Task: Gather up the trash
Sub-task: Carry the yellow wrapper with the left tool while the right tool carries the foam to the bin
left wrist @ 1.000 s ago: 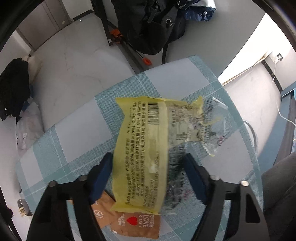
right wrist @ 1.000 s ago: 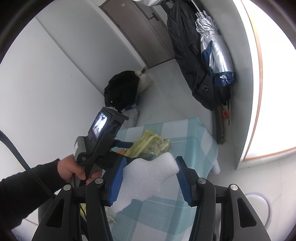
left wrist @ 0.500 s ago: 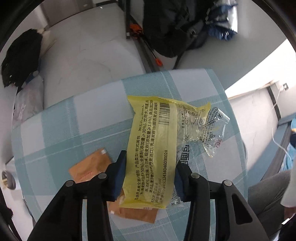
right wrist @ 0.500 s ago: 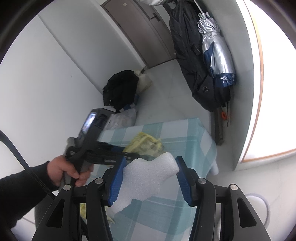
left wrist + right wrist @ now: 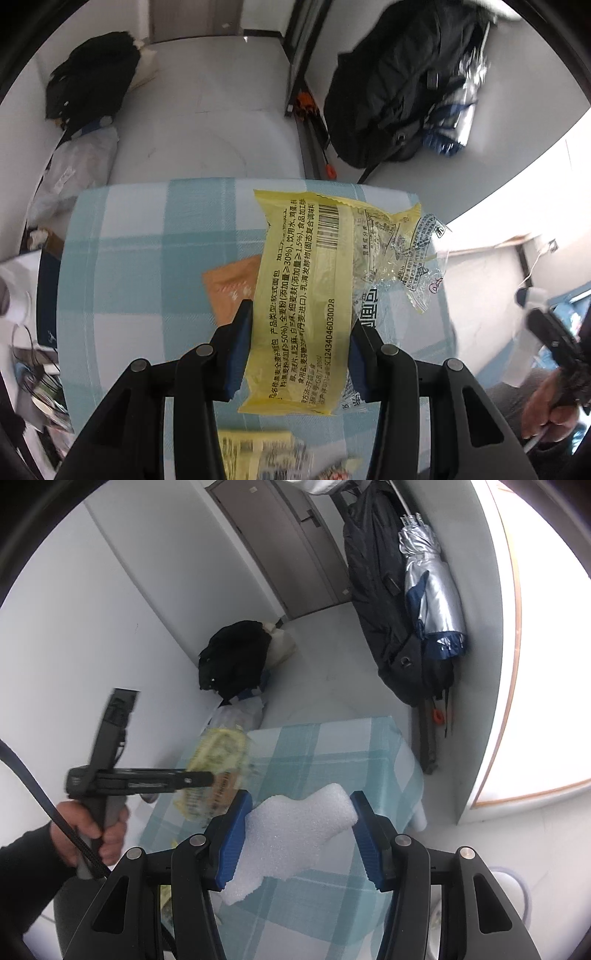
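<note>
The left claw [image 5: 301, 354] has just closed its blue pads onto the yellow bread wrapper [image 5: 306, 295], which now hangs pinched between them at lower centre of the left wrist view, clear of the checked counter [image 5: 147, 258] where a second ago it lay flat. That lift means this piece of trash is secured and, by my judgement, ready to be carried to a bin; no bin shows clearly in either view. The wrapper's torn clear end [image 5: 417, 251] trails loose toward the right and could snag or flap.

The right claw [image 5: 299, 830] is clamped on a white foam scrap [image 5: 291, 834], unchanged from earlier, at lower centre of its own view.

Outward from the left claw, an orange sachet [image 5: 231, 288] remains on the counter just left of the wrapper, and more wrappers [image 5: 258, 458], blurred, sit at the bottom edge. These are left to collect, yet both claws are full. Beyond the counter, a black backpack [image 5: 388, 92] leans at upper right.
</note>
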`<state>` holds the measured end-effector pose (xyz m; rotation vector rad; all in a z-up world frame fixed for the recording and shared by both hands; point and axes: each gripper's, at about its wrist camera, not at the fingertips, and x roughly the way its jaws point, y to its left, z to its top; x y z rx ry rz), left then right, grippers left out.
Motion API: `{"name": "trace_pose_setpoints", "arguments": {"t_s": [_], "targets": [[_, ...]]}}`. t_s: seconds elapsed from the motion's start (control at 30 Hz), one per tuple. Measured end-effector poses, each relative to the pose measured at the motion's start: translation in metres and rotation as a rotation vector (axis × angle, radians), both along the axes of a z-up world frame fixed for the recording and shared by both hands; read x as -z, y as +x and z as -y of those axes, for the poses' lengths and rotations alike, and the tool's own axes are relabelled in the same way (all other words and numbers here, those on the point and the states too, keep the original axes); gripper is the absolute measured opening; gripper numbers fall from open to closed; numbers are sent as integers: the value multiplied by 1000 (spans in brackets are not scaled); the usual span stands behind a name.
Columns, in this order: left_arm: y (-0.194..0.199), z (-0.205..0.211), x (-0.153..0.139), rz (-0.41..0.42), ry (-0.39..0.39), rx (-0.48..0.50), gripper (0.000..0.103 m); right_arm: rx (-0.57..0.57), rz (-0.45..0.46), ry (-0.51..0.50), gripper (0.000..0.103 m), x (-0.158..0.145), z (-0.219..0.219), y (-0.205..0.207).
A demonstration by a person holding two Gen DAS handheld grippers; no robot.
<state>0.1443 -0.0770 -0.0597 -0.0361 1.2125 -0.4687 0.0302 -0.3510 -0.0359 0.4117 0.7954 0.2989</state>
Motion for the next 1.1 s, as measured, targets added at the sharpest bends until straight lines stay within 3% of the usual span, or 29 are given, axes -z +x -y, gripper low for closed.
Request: {"name": "trace_pose_setpoints", "arguments": {"t_s": [0.6,1.1], "targets": [[-67,-75,-64,307,-133,-118,40,-27,42,-42,53,-32,-81,-31],[-96,-91,-75,368,-189,-152,40,-34,72,-67,53,-44,-111,-50]]}}
